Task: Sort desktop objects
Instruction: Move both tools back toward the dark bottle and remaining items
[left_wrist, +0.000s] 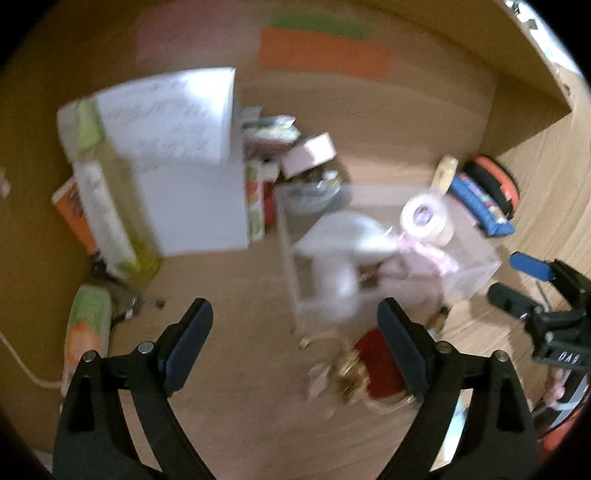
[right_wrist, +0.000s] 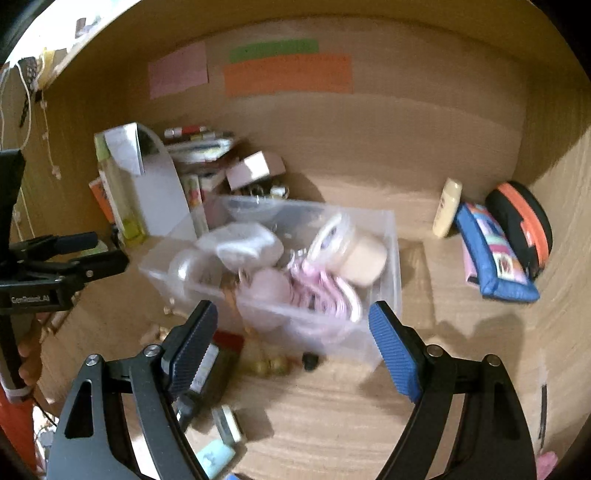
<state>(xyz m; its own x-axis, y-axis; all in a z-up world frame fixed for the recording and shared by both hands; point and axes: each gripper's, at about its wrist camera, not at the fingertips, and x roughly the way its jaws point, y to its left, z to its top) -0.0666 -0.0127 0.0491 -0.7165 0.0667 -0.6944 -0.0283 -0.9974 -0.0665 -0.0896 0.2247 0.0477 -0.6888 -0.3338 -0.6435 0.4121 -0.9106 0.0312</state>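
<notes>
Wood desk (right_wrist: 332, 424) set in a wood alcove, pink, green and orange notes (right_wrist: 288, 74) on the back wall. Clear bin (right_wrist: 384, 236) mid-desk holds a jar (right_wrist: 351, 251), white cloth and pink cord; books (right_wrist: 147, 192) stand at the back left corner, pouch (right_wrist: 491, 254) and round case (right_wrist: 521, 225) at the right wall. Left gripper (left_wrist: 295, 343) and right gripper (right_wrist: 291, 339) both wide apart and empty, over small clutter at the front edge.

Clear plastic bin (right_wrist: 384, 236) on desk (white jar (right_wrist: 347, 251), pink cords (right_wrist: 325, 291) inside).
</notes>
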